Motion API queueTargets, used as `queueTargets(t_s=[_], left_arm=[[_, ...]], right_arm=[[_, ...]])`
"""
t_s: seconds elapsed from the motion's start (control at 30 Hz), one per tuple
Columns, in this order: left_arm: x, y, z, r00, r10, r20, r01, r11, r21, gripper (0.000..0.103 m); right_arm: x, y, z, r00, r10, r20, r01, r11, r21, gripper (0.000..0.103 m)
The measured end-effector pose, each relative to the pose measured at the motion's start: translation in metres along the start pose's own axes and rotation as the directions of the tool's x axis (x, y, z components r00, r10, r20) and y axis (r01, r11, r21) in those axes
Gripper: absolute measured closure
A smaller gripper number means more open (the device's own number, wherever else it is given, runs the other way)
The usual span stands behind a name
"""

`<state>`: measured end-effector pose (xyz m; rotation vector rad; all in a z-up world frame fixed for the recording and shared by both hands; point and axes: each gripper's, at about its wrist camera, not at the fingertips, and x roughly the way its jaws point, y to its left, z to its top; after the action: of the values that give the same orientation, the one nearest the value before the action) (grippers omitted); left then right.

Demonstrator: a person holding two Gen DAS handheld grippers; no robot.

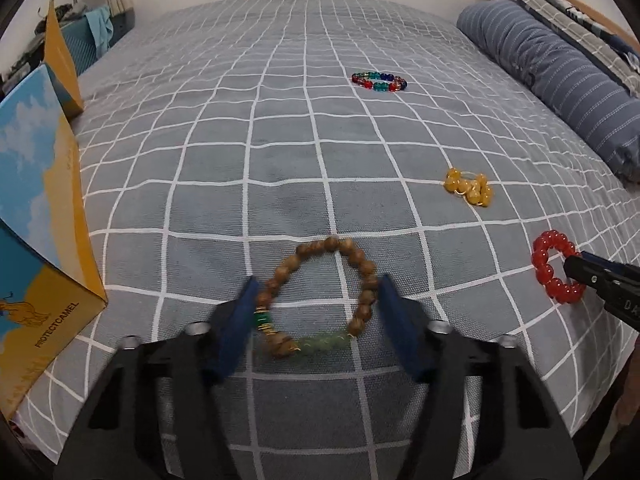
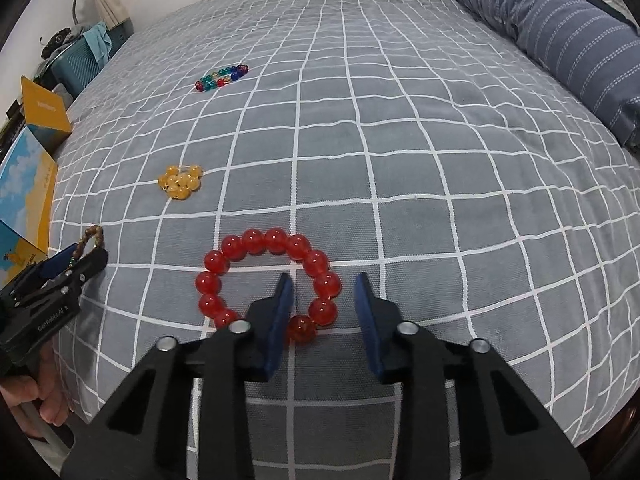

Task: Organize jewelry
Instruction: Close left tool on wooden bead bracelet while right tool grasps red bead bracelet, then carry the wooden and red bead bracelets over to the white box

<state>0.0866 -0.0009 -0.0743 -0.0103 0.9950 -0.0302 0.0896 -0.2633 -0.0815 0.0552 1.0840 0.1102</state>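
A brown wooden bead bracelet [image 1: 320,296] with green beads lies on the bed between the open fingers of my left gripper [image 1: 318,292]; it looks blurred. A red bead bracelet [image 2: 268,280] lies under my right gripper [image 2: 324,292], whose left finger sits inside the ring and right finger outside, open around its right side. The red bracelet [image 1: 556,268] and right gripper tip also show in the left wrist view. A yellow bead bracelet [image 1: 468,186] [image 2: 180,182] is bunched up further out. A multicoloured bead bracelet [image 1: 379,81] [image 2: 221,77] lies far back.
The bed has a grey checked cover [image 1: 280,140]. An open blue and yellow cardboard box [image 1: 36,208] [image 2: 28,184] stands at the left edge. A striped blue pillow [image 1: 560,76] [image 2: 560,32] lies along the right.
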Motion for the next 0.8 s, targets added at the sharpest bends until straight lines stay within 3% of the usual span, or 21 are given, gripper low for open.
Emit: queueTargets(t_s=[0.07, 0.13, 0.17, 0.23, 0.8], left_arm=[[-0.002, 0.001, 0.001, 1.000, -0.005, -0.008, 0.005, 1.000, 0.000, 0.074], [-0.003, 0.002, 0.000, 1.000, -0.012, -0.014, 0.012, 1.000, -0.003, 0.085], [-0.003, 0.002, 0.000, 1.000, -0.015, -0.015, 0.015, 1.000, -0.004, 0.088], [-0.005, 0.002, 0.000, 1.000, -0.014, -0.018, 0.014, 1.000, 0.001, 0.094], [-0.049, -0.004, 0.006, 1.000, -0.027, 0.011, 0.027, 0.999, 0.035, 0.095]], right_arm=[[0.000, 0.000, -0.001, 1.000, 0.011, -0.001, -0.011, 1.000, 0.004, 0.081], [0.000, 0.001, 0.000, 1.000, 0.008, 0.000, -0.008, 1.000, 0.003, 0.084], [0.000, 0.002, -0.001, 1.000, -0.002, 0.003, 0.002, 1.000, 0.000, 0.089], [-0.002, 0.002, 0.000, 1.000, -0.010, 0.007, 0.010, 1.000, -0.002, 0.090], [-0.035, 0.008, 0.002, 0.997, 0.013, 0.072, -0.013, 1.000, -0.002, 0.090]])
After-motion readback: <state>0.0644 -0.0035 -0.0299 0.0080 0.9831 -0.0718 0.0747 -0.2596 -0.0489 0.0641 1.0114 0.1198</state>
